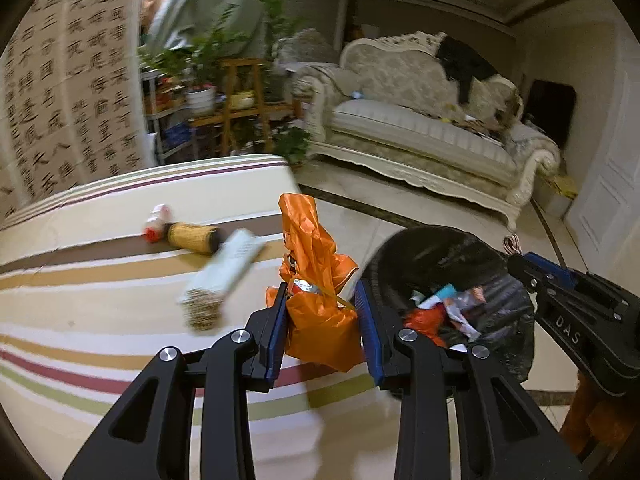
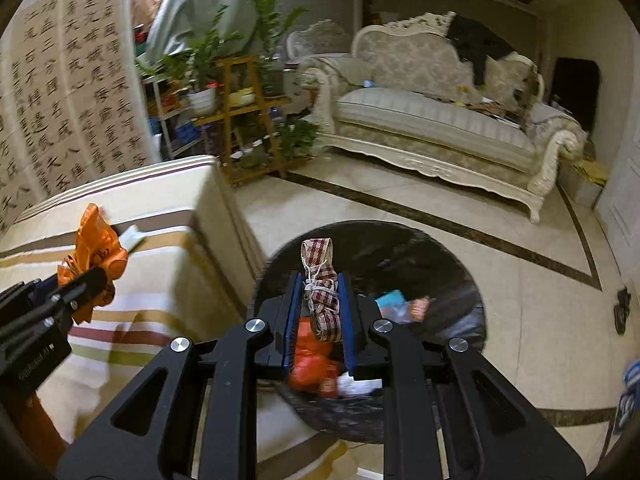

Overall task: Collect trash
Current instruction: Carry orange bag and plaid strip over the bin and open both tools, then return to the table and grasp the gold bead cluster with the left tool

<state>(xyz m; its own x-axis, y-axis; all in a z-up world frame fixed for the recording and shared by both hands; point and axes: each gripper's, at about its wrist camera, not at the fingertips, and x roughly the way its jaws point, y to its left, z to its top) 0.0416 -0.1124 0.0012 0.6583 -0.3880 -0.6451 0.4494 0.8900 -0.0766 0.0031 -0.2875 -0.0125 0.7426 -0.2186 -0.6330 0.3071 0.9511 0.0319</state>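
My left gripper (image 1: 322, 296) is shut on a crumpled orange plastic bag (image 1: 320, 280) and holds it above the striped table's right edge, next to the black-lined trash bin (image 1: 440, 252). My right gripper (image 2: 319, 292) is shut on a folded red-and-white checked cloth tied with string (image 2: 322, 296) and holds it over the bin (image 2: 400, 248), which holds wrappers and orange plastic. In the right wrist view the orange bag (image 2: 96, 244) and left gripper show at the left. A white box (image 1: 224, 276), a yellow roll (image 1: 192, 236) and a small white bottle with a red cap (image 1: 158, 222) lie on the table.
The table carries a striped cloth (image 1: 100, 300). The bin stands on a tiled floor (image 2: 520, 288) beside the table. A cream sofa (image 2: 432, 120) stands at the back right, a wooden plant stand (image 2: 244, 112) at the back centre. A calligraphy screen (image 1: 68, 92) is at the left.
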